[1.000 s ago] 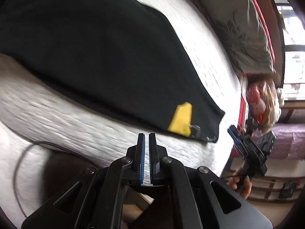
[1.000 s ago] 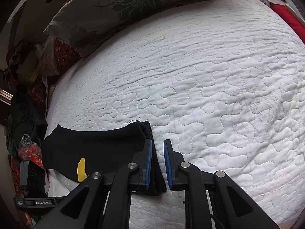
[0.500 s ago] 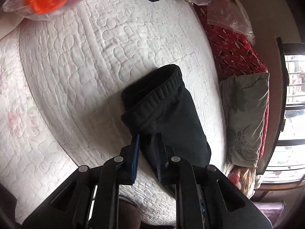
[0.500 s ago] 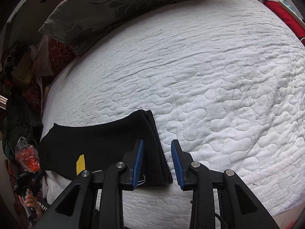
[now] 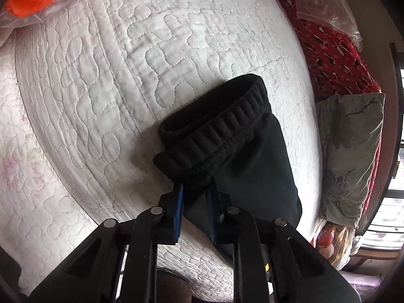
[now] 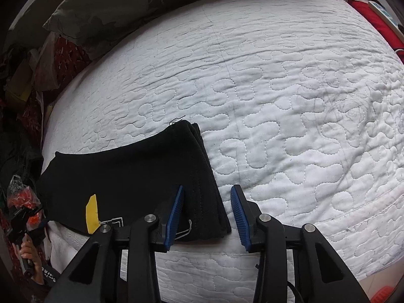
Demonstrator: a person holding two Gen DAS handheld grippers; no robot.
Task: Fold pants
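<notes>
Left wrist view: I see my left gripper [image 5: 195,197] closing, pinching the pants [image 5: 227,146] waistband; right gripper [image 6: 207,202] spread, narrowing around their hem.

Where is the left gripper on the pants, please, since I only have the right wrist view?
Observer: The left gripper is at the near corner of the ribbed waistband of the black pants.
Operator: Does it have the fabric?
Observer: Yes. Its jaws have just been closing, and black cloth fills the gap between the blue pads.
Operator: Is the waistband lying flat?
Observer: It is doubled, two ribbed layers stacked slightly offset on the white quilt.
</notes>
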